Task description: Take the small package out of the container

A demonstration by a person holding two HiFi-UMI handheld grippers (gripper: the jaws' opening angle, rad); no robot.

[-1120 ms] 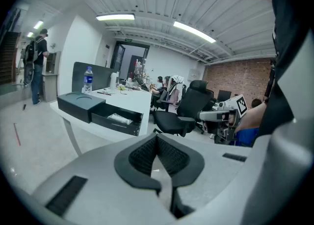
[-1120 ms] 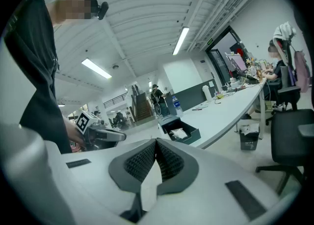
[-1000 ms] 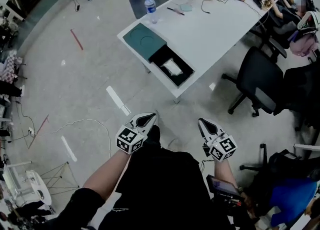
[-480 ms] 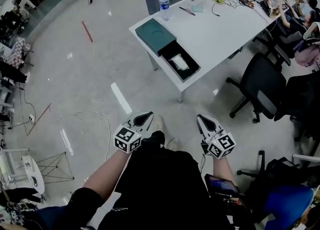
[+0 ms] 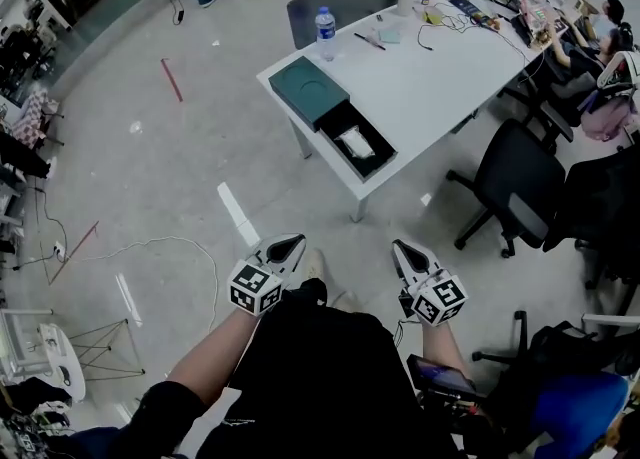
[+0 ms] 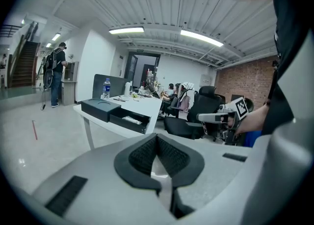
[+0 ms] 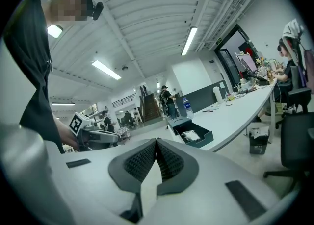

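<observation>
From the head view, the container (image 5: 380, 161), a dark, shallow rectangular box, sits at the near corner of a white table (image 5: 440, 77). Its long side runs from upper left to lower right. The small package (image 5: 357, 143) lies flat inside it, pale and crinkled like a plastic pouch, with its long axis along the same diagonal. Its print is too small to make out. A dark green lid (image 5: 308, 91) with a round recess lies just beside the container, touching its far end. A water bottle (image 5: 324, 32) stands near the table's far edge. The left gripper (image 5: 294, 241) and right gripper (image 5: 401, 246) are held low over the floor, well apart from the table, with both tips pointing toward it. The person's dark clothing cuts off the arms behind them.

In the left gripper view, the ribbed black pads (image 6: 143, 156) are pressed together at the tip with nothing between them. Beyond them the container (image 6: 128, 120) shows side-on, and only a pale sliver of the package (image 6: 131, 118) appears over its rim.

In the right gripper view, the jaws are likewise closed on nothing, their textured pads (image 7: 169, 161) meeting at the tip. The container (image 7: 198, 139) sits at the table's end, with the package (image 7: 190, 135) a crumpled white shape inside it.
</observation>
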